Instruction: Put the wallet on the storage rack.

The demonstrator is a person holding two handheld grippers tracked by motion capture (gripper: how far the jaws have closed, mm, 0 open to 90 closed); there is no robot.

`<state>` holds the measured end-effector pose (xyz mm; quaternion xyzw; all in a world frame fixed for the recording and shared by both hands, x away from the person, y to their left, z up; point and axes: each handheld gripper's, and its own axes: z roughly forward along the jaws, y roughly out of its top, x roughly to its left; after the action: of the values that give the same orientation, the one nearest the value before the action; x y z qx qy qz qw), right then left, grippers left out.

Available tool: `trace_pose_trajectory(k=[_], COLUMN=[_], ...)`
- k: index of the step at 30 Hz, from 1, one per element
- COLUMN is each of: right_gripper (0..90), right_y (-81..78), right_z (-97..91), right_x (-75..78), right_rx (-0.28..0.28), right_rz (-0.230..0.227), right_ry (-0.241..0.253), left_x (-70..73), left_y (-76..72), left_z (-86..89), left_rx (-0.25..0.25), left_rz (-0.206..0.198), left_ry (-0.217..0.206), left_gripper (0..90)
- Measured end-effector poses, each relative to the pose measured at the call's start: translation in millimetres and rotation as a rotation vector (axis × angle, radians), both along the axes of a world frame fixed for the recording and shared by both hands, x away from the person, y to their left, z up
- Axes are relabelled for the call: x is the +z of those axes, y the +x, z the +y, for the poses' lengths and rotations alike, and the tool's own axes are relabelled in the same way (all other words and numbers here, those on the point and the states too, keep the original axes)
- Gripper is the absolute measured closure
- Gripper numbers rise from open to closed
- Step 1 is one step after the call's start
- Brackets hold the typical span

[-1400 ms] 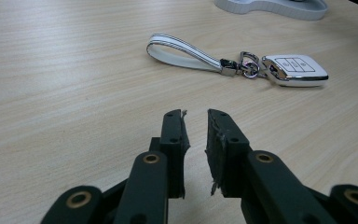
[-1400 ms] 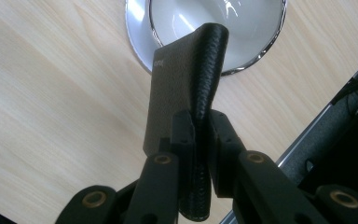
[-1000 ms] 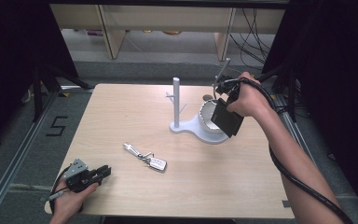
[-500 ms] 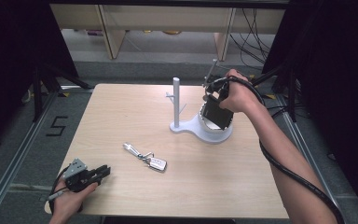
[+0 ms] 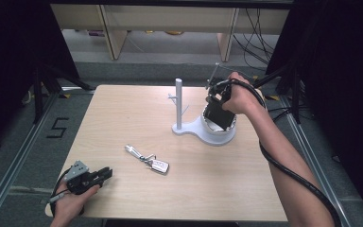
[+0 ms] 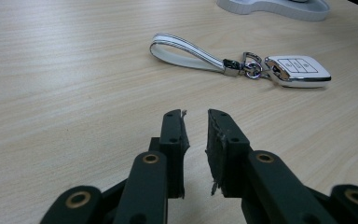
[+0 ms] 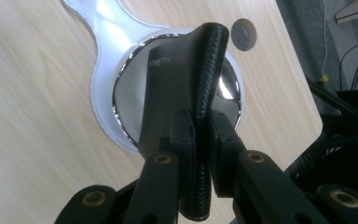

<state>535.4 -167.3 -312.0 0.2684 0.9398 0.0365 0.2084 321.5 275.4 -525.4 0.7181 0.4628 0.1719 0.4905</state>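
- Right tool (image 7: 199, 128): jaws clamped on black wallet (image 7: 182, 79), held over chrome dish of white stand (image 5: 203, 131) at counter's (image 5: 123, 113) far right.
- Left tool (image 6: 196, 126): jaws slightly apart, nothing between them, low at counter's near left corner.
- Key fob with white strap (image 6: 242, 65) lies flat mid-counter, just ahead of left tool.

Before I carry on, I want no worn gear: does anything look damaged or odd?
Yes: in the left gripper view, the pads of the left gripper look frayed, with torn, ragged edges on the black right-hand pad. The white car key fob on its white strap lies flat and intact on the wooden table.
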Motion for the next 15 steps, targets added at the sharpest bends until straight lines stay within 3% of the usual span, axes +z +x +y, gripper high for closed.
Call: trace_pose_trajectory(k=[7, 15], right_gripper=[82.8, 82.4], right_y=[3.0, 7.3], right_z=[-2.1, -7.7], right_x=[-1.9, -13.0], right_rx=[0.013, 0.008], right_rz=[-0.015, 0.004], right_ry=[-0.002, 0.012], left_x=[-0.1, -0.1], left_y=[0.0, -0.2], left_z=[-0.3, -0.5], left_rx=[0.001, 0.000], left_rz=[0.001, 0.001], left_ry=[-0.001, -0.002], left_gripper=[75.8, 75.8])
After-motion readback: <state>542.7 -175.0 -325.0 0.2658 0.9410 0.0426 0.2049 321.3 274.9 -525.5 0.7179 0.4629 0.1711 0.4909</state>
